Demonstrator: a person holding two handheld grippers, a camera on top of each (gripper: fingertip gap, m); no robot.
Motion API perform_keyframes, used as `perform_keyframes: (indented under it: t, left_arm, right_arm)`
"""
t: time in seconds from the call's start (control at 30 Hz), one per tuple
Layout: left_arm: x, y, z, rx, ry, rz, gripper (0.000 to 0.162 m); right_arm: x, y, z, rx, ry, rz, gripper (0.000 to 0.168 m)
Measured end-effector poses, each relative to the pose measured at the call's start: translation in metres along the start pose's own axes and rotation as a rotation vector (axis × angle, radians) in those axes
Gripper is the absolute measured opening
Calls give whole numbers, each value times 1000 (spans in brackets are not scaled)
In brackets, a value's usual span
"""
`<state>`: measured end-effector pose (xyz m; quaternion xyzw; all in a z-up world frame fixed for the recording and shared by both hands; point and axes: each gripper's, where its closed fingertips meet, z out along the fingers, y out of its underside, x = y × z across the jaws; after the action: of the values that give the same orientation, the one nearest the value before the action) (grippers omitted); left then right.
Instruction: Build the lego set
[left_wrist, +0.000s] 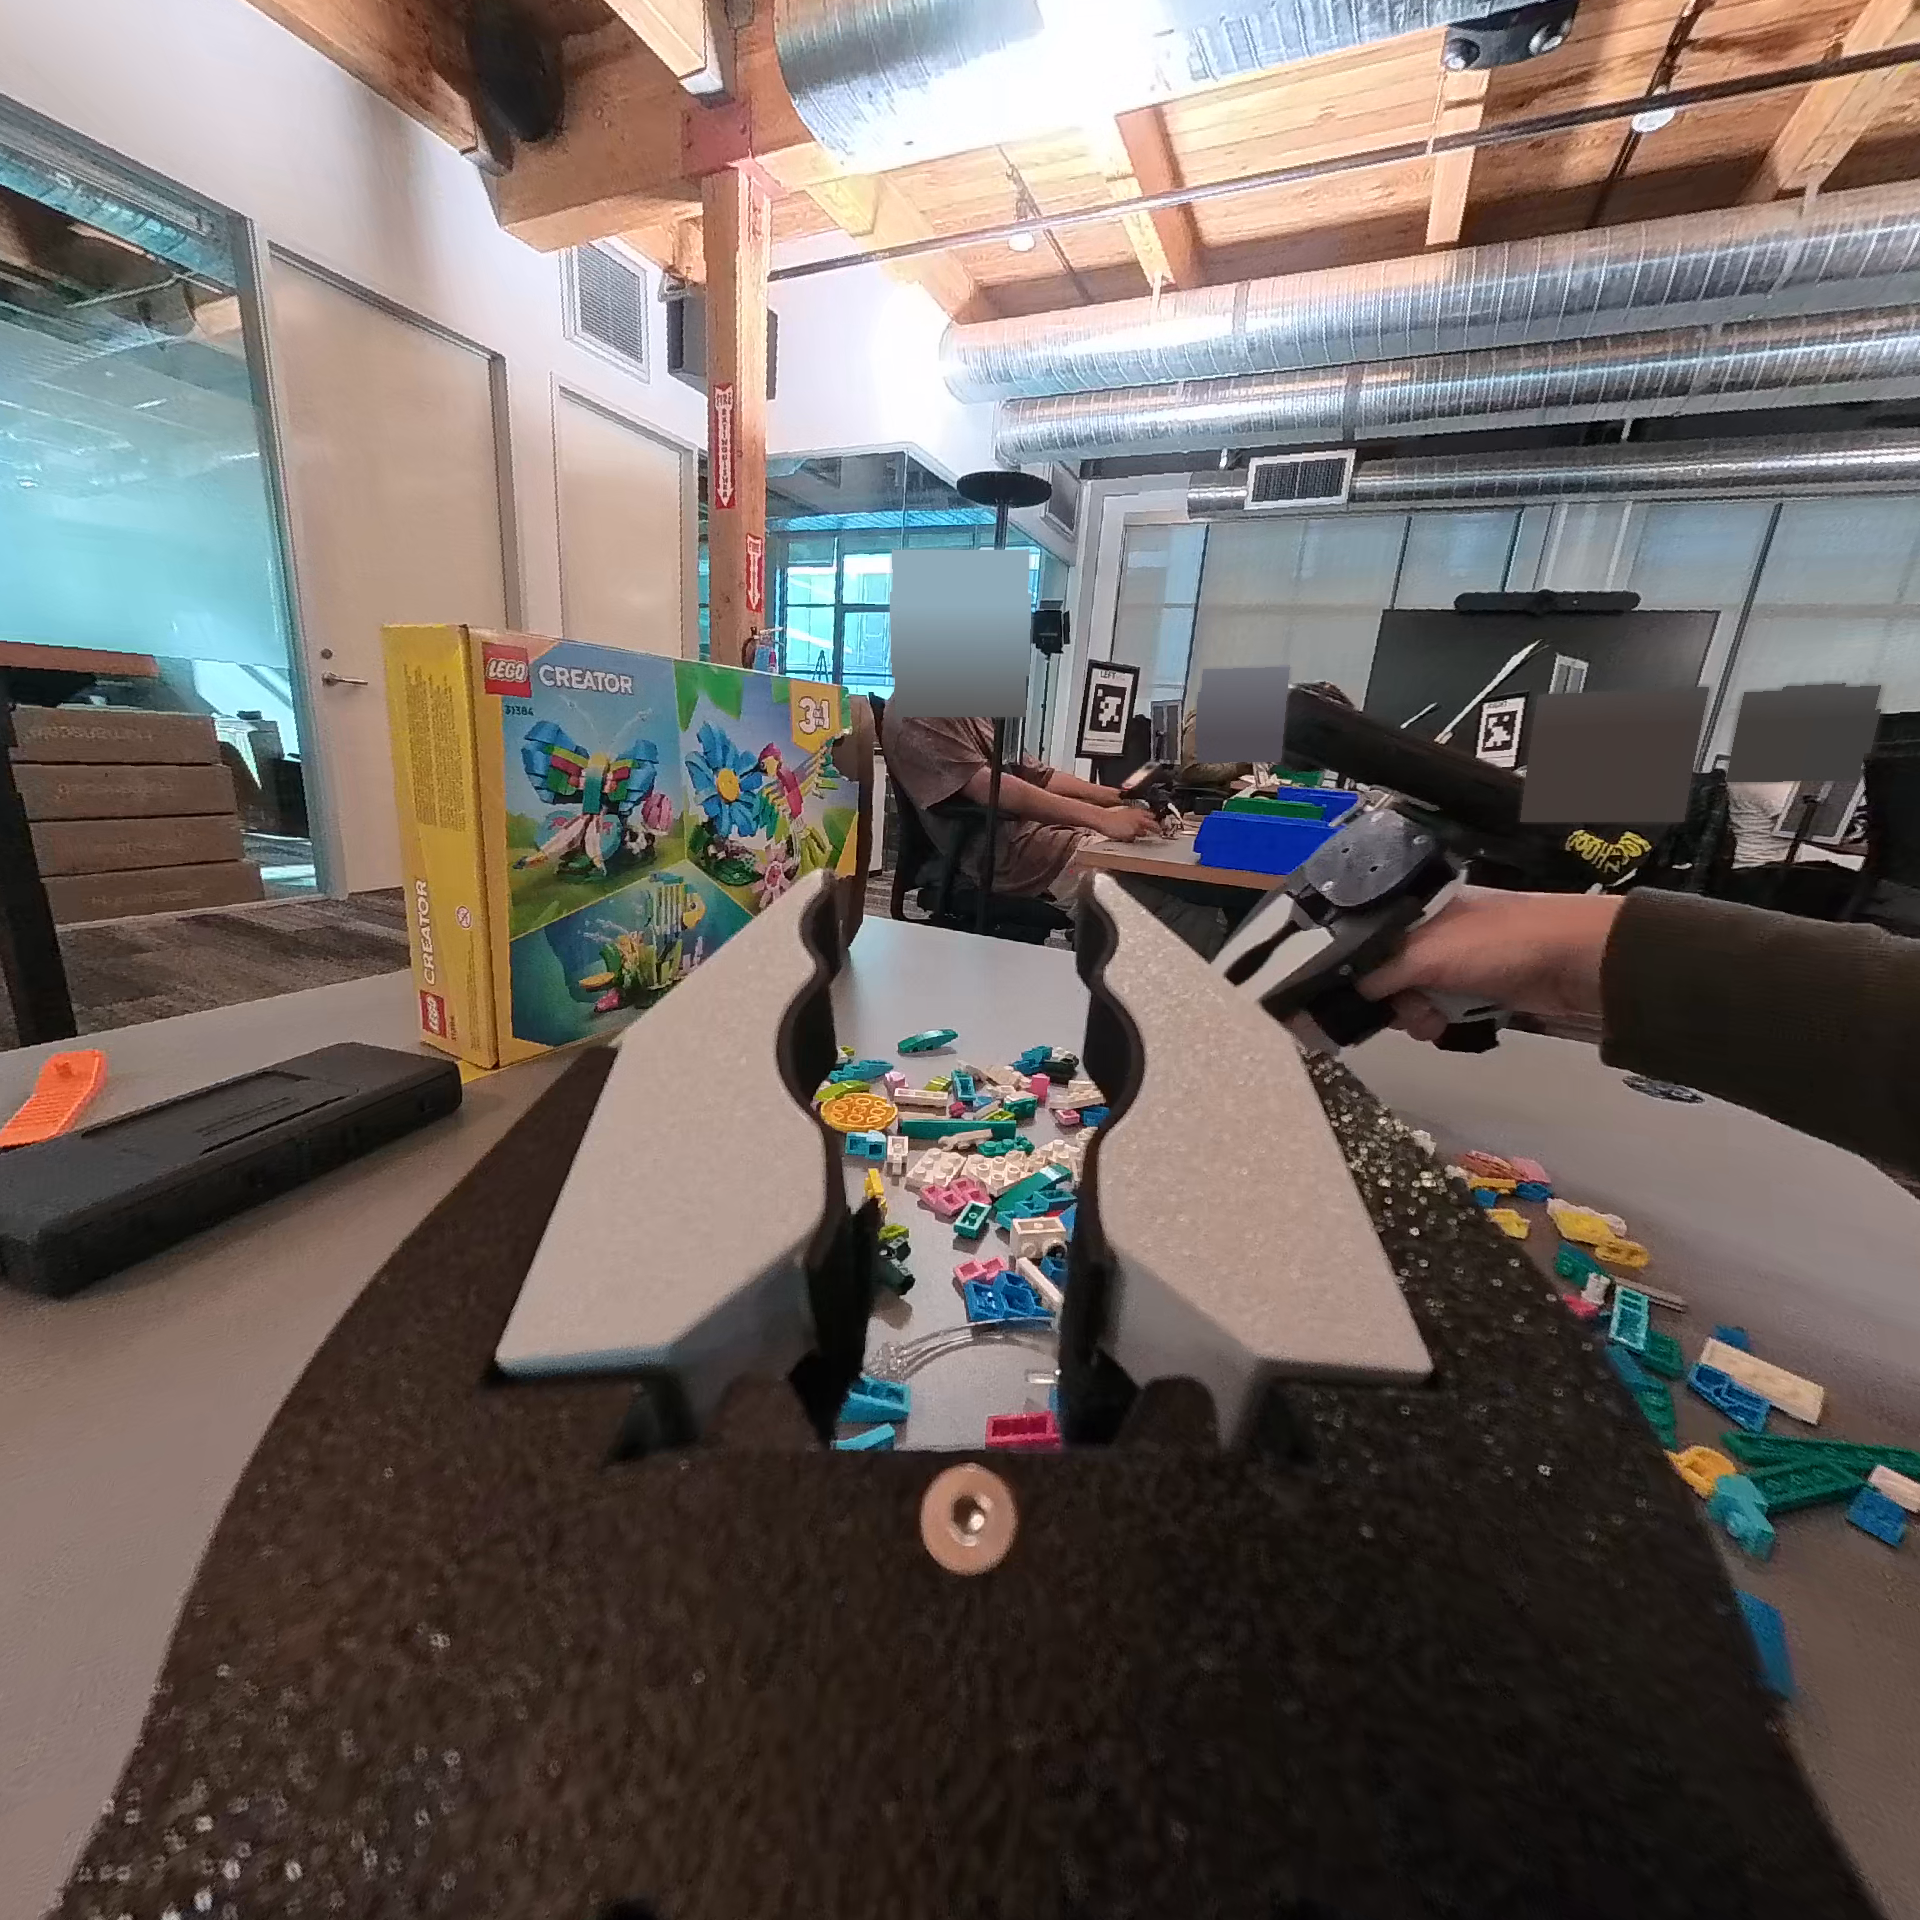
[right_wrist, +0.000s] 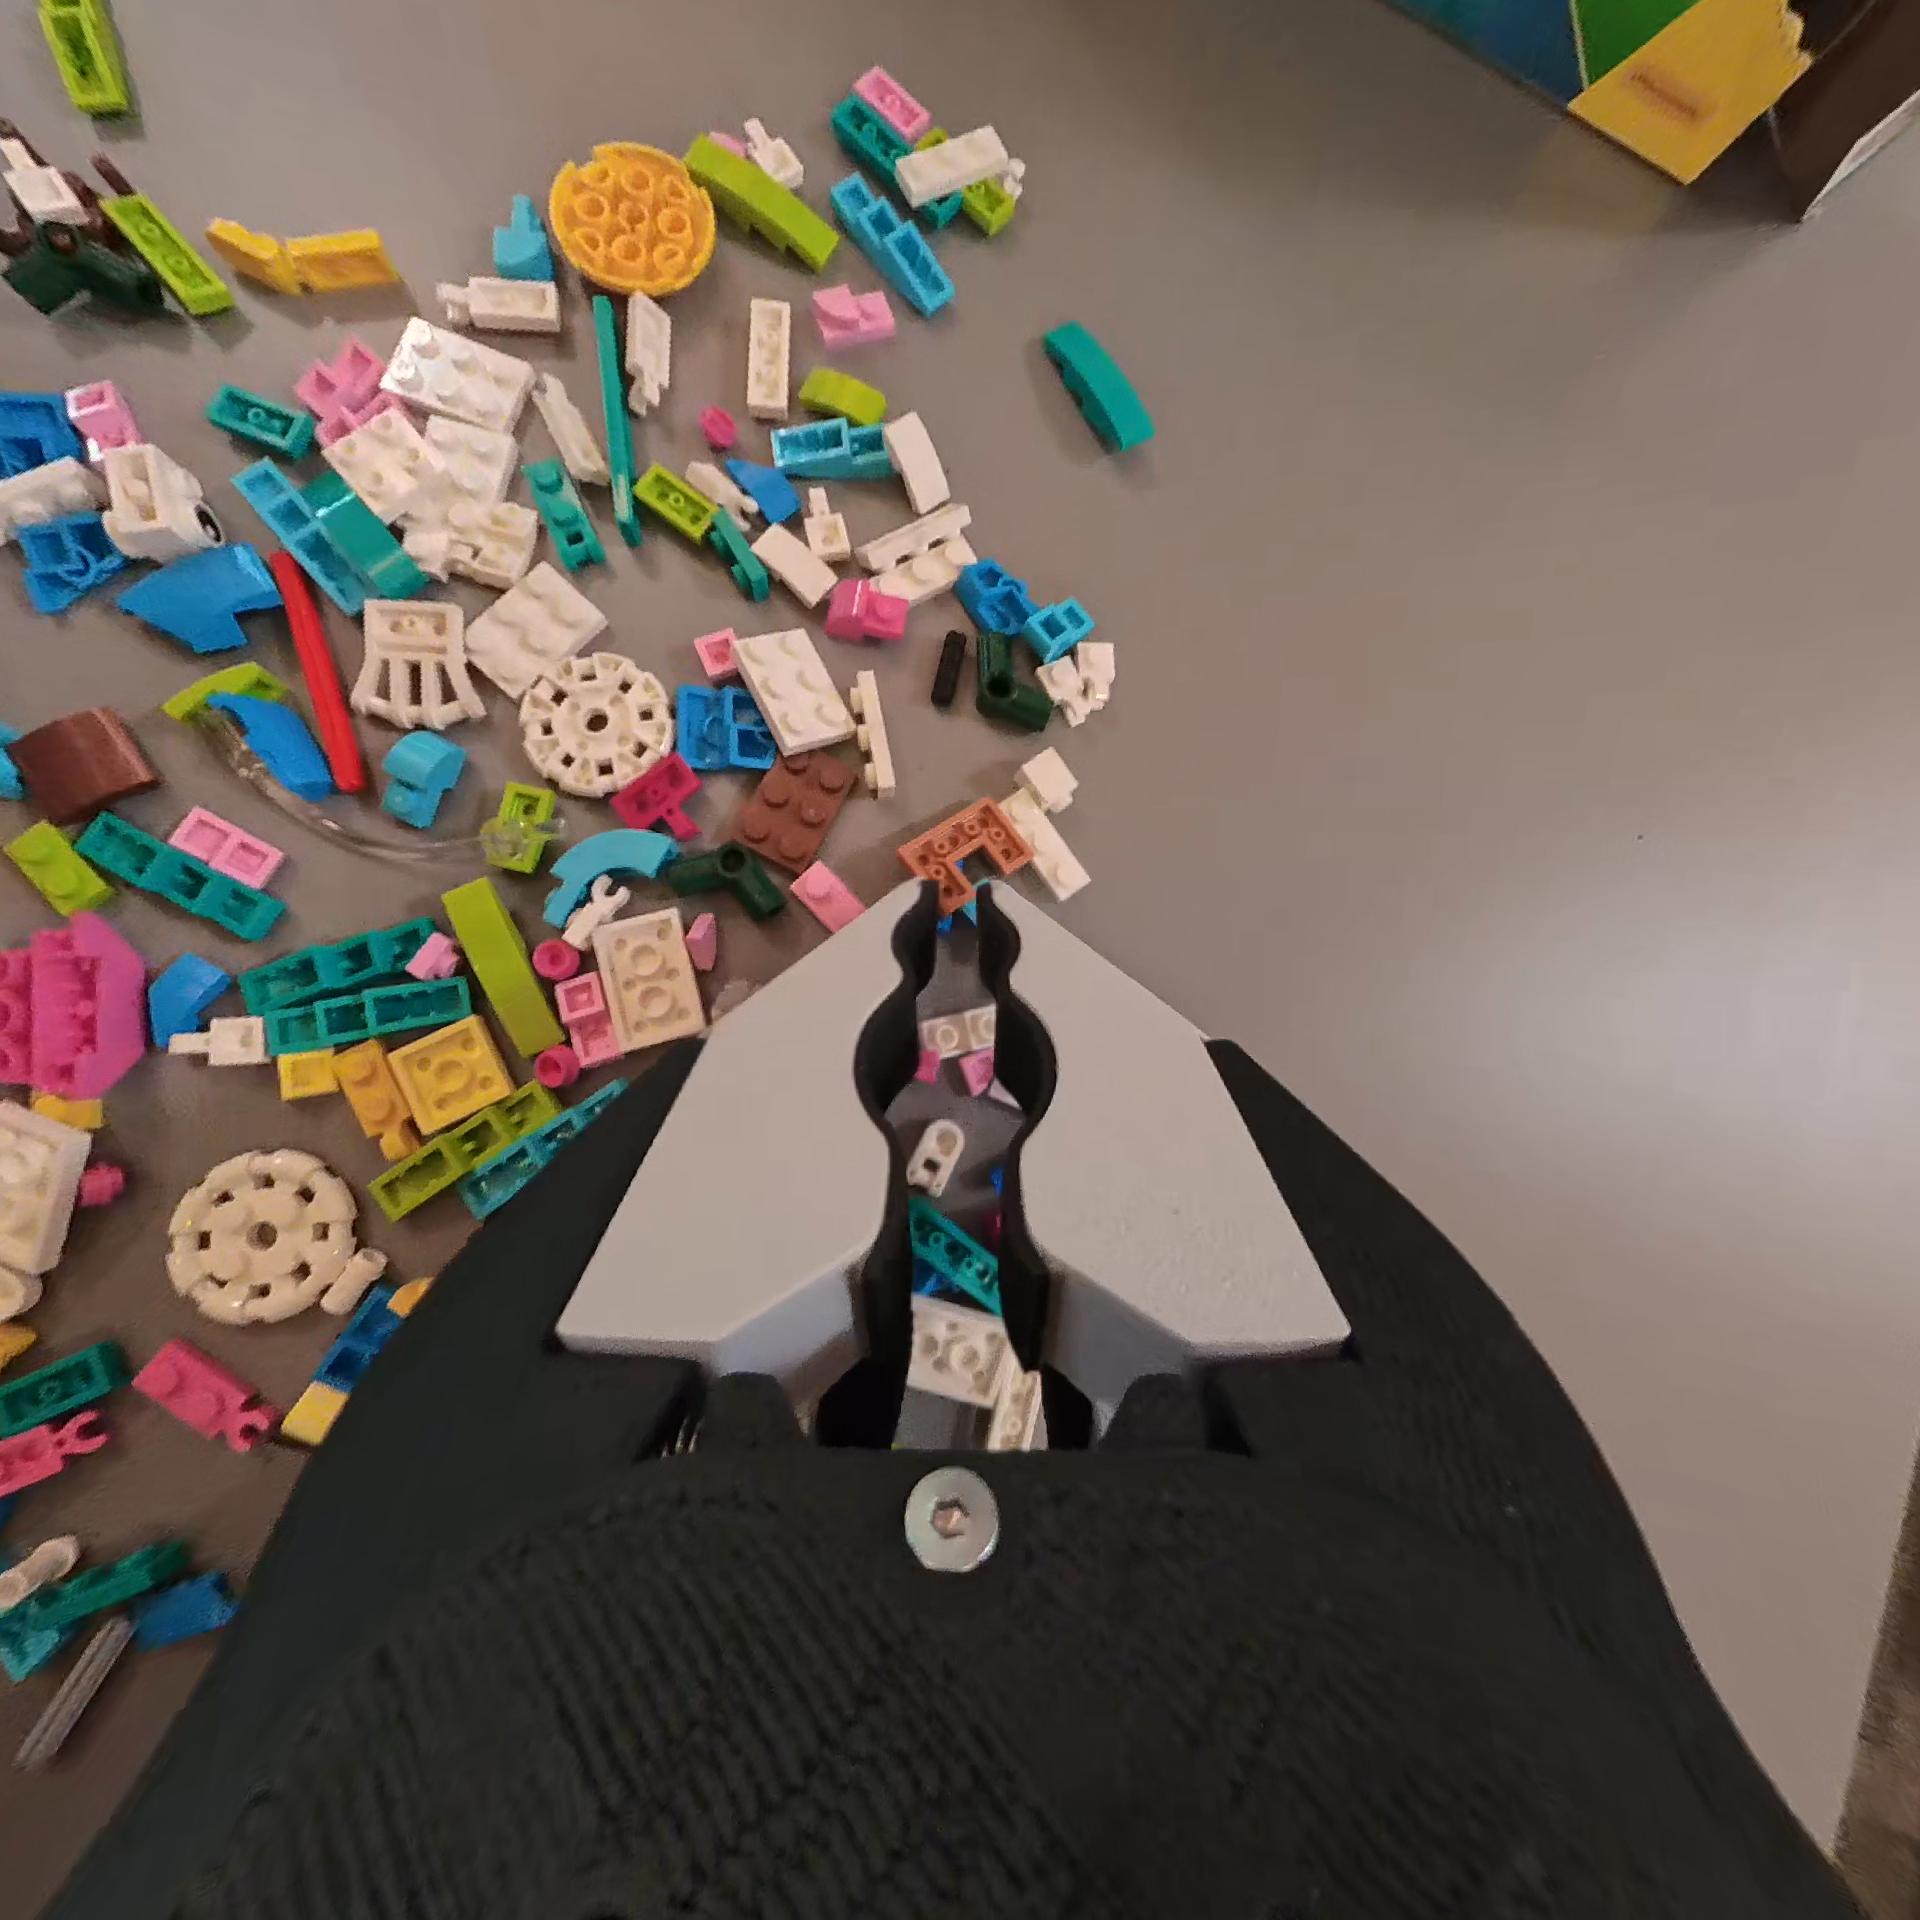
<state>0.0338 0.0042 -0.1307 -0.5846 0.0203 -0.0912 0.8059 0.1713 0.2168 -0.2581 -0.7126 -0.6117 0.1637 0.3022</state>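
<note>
Right gripper (right_wrist: 953, 896) is pinching the orange corner brick (right_wrist: 961, 844) at its tips, with the loose brick pile (right_wrist: 499, 582) off to its left. Left gripper (left_wrist: 956, 925) hangs wide open, bricks (left_wrist: 977, 1153) spread under it.

Both wrist cams near brick pile (right_wrist: 623, 582)

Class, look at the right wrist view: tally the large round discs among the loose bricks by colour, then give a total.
yellow disc: 1
white discs: 2
Total: 3
Not counted: the orange-brown corner piece between the jaws of the right gripper.
</note>
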Motion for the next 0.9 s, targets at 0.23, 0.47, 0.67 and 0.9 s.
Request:
perform_keyframes:
  t: [0.23, 0.47, 0.67, 0.9]
  left_arm:
    - [0, 0, 0, 1, 2, -5, 42]
    - [0, 0, 0, -1, 2, -8, 42]
    - [0, 1, 1, -3, 4, -8, 42]
    - [2, 2, 2, -8, 9, 7, 42]
  right_arm:
    - [10, -3, -1, 21, 99, -15, 14]
    - [-33, 21, -47, 105, -79, 62, 22]
    - [-68, 52, -60, 88, -72, 24, 21]
    - [-63, 65, -81, 138, 21, 43, 18]
